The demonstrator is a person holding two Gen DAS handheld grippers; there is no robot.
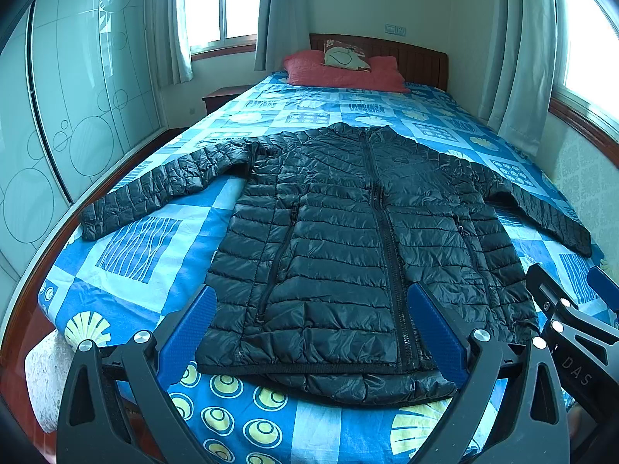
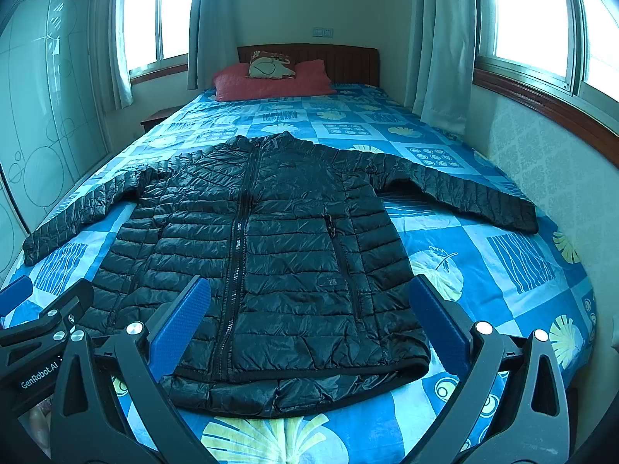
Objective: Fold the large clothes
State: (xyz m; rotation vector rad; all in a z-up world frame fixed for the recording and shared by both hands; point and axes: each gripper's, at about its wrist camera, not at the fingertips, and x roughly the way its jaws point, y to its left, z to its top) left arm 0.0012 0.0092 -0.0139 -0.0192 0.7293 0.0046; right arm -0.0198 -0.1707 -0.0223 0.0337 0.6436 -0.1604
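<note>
A black quilted puffer jacket [image 1: 348,239] lies flat and zipped on the bed, collar towards the headboard, both sleeves spread out to the sides. It also shows in the right wrist view [image 2: 271,255]. My left gripper [image 1: 309,328] is open and empty, held above the jacket's hem, left of the zip. My right gripper [image 2: 309,324] is open and empty, above the hem's right half. The right gripper shows at the right edge of the left wrist view [image 1: 572,301]. The left gripper shows at the left edge of the right wrist view [image 2: 46,305].
The bed has a blue patterned sheet [image 1: 154,255] and a wooden frame. A red pillow [image 1: 340,73] with a small cushion lies by the headboard. A wardrobe [image 1: 77,96] stands to the left, a wall [image 2: 561,162] and windows to the right.
</note>
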